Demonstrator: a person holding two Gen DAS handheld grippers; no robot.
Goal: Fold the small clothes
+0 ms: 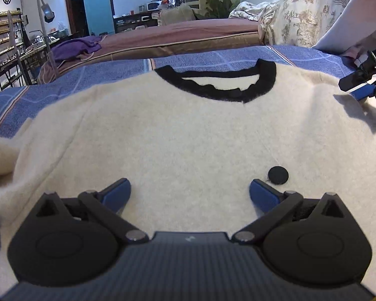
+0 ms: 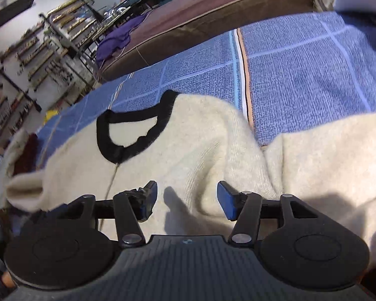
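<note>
The left gripper (image 1: 190, 190) stands wide open with nothing between its blue pads, hovering low over the chest of the cream sweater (image 1: 188, 130), just short of the black button (image 1: 277, 174) that sits below the black collar (image 1: 218, 85). The right gripper (image 2: 186, 198) is open too and grips nothing; it hangs over a bunched ridge of fabric on the side of the collar away from the left gripper, near where the sleeve (image 2: 325, 155) runs off.

The sweater lies face up and spread on the blue checked bedspread (image 1: 213, 57), collar toward the far edge, its body mostly flat. The other sleeve (image 1: 2, 155) is curled up beside the body, on the left gripper's side of the collar.

This looks like the laying-out step just ending, with no fold made yet. The next move probably calls for each gripper to pinch a sleeve or shoulder edge, picking up one layer only, and carry it inward toward the collar line. The thick knit may sag and drag.
</note>
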